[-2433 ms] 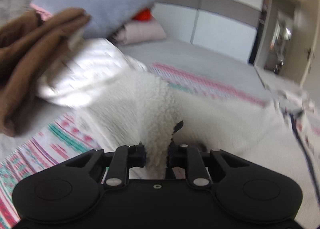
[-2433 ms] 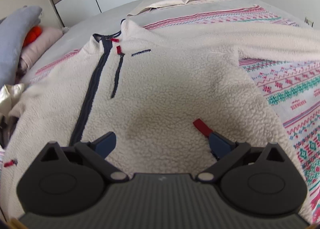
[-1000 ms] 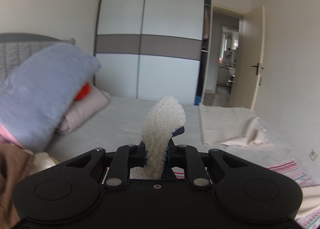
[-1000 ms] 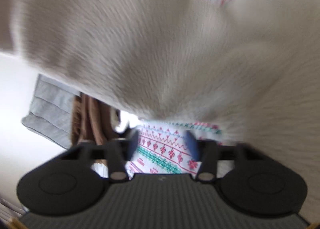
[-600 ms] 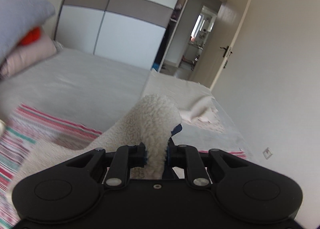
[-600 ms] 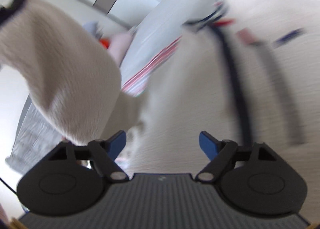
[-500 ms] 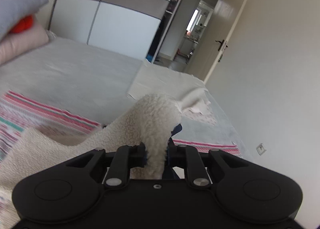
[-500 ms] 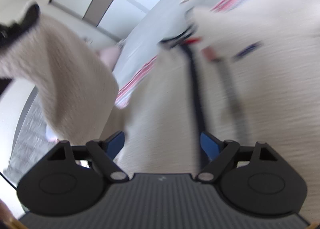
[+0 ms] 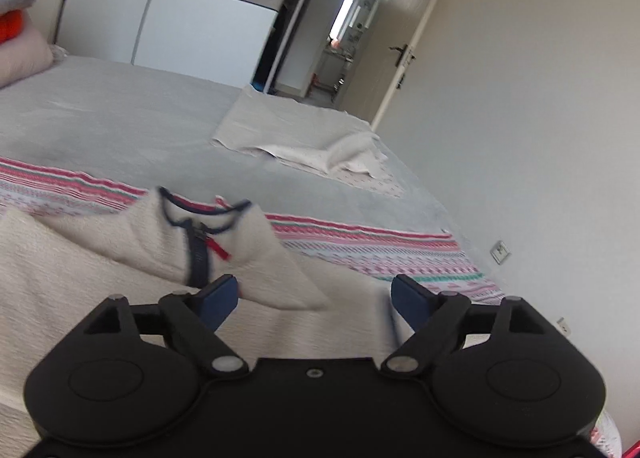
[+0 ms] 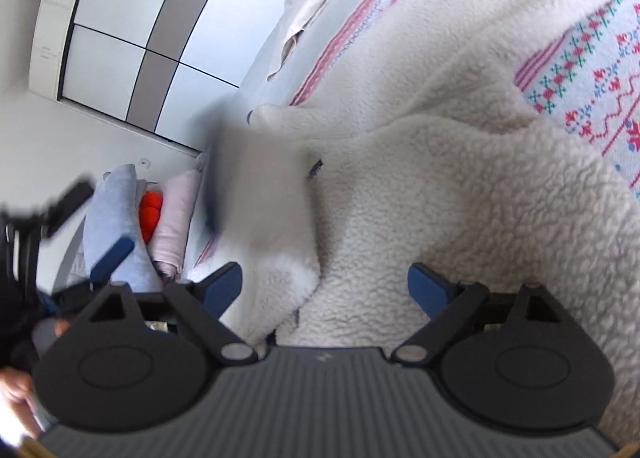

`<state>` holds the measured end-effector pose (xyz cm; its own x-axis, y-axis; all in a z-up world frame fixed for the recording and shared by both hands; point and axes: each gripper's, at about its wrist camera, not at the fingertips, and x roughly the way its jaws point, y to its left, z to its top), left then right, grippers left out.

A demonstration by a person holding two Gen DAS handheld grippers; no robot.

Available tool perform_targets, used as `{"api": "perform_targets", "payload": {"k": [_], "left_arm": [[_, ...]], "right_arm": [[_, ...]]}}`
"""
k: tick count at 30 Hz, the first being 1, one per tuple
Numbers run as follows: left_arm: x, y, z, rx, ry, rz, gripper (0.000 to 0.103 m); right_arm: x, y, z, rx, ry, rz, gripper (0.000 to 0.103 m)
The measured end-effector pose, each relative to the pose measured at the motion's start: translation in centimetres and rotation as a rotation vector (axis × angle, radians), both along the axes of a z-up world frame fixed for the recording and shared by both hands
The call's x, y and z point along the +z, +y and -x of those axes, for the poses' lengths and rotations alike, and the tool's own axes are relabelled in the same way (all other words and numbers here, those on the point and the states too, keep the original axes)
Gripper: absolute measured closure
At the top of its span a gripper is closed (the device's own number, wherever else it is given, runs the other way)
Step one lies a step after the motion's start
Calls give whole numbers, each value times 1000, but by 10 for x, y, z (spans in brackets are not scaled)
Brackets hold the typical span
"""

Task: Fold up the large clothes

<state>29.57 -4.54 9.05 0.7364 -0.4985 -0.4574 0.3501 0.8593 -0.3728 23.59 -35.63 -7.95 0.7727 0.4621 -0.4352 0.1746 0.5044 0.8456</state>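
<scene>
On the bed (image 9: 120, 122) we list, left to right: cream fleece jacket (image 9: 120, 258), spread flat with its collar folded over; left tool (image 9: 316, 296), jaws just sprung apart, nothing between; right tool (image 10: 325, 290), likewise just widened, hovering over the fleece.

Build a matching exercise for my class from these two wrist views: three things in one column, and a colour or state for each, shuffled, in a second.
Things:
1. fleece jacket
2. left gripper
3. beige cloth

Descriptions:
A. lies rumpled at the far side of the bed
B. cream, with a dark zip and a red pull
C. jaws open, nothing pinched between them

Pairs: 1-B, 2-C, 3-A
</scene>
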Motion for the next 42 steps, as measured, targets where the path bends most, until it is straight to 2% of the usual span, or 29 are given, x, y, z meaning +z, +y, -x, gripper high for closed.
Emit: {"api": "perform_targets", "payload": {"k": [3, 5, 7, 8, 9, 10, 11, 12, 13, 14, 16, 18, 20, 21, 23, 24, 25, 28, 29, 30, 31, 34, 36, 37, 38, 40, 42], "left_arm": [[-4, 42, 0, 61, -48, -61, 20], [-11, 74, 1, 143, -83, -137, 21], [-23, 108, -3, 212, -87, -175, 22], [-30, 123, -3, 242, -84, -183, 23], [-40, 140, -5, 269, -82, -195, 32], [-48, 152, -5, 288, -78, -209, 41], [-58, 163, -6, 307, -71, -228, 46], [-68, 172, -8, 313, -65, -240, 57], [-77, 179, -8, 308, -58, -244, 64], [-87, 185, -8, 296, -48, -242, 66], [-107, 189, -8, 262, -42, -244, 69], [-129, 189, -10, 265, -12, -305, 71], [-154, 190, -11, 282, 9, -350, 72], [-161, 192, -7, 289, -18, -342, 72], [-162, 190, -2, 297, -37, -351, 72], [-160, 188, -2, 298, -38, -366, 70], [-158, 187, 0, 303, -46, -375, 69], [-150, 179, 10, 325, -63, -422, 68], [-145, 174, 13, 330, -66, -451, 63], [-139, 171, 15, 339, -70, -477, 53], [-131, 169, 18, 343, -68, -480, 45], [-109, 167, 29, 335, -27, -407, 35], [-97, 163, 37, 330, 17, -372, 19], [-93, 160, 43, 331, 29, -360, 13], [-91, 157, 49, 337, 34, -345, 11], [-90, 149, 62, 339, 35, -321, 4], [-94, 141, 74, 340, 20, -302, 0]], "right_arm": [[1, -6, 3, 9, -16, -6, 12], [-1, -2, -4, -2, -12, 10, 13], [0, 3, -6, -18, -13, 43, 16], [2, 5, -6, -29, -15, 69, 22], [5, 8, -4, -41, -15, 104, 27], [7, 10, -3, -57, -13, 146, 38], [8, 12, -3, -70, -11, 185, 48], [9, 14, -5, -81, -14, 222, 54], [9, 18, -5, -85, -17, 264, 70], [12, 23, -6, -76, -19, 311, 85], [26, 36, -4, -53, -40, 421, 90], [42, 49, -1, -42, -103, 508, 91], [48, 52, 1, -39, -117, 565, 91], [46, 54, 0, -39, -106, 606, 91], [29, 56, -7, -16, -28, 657, 91], [19, 55, -9, -6, 3, 648, 91], [13, 54, -10, -11, -8, 636, 91], [27, 50, -9, 4, -14, 600, 86], [32, 47, -5, -1, -25, 589, 73], [38, 43, 0, -19, -35, 589, 62], [43, 39, 6, -49, -42, 599, 45], [52, 23, 15, -102, -17, 608, 42], [55, 7, 23, -146, 1, 568, 41], [56, -1, 28, -168, 2, 540, 35], [57, -8, 33, -193, 3, 516, 25], [58, -23, 44, -245, 0, 485, 15], [60, -38, 54, -281, 5, 480, 14]]}}
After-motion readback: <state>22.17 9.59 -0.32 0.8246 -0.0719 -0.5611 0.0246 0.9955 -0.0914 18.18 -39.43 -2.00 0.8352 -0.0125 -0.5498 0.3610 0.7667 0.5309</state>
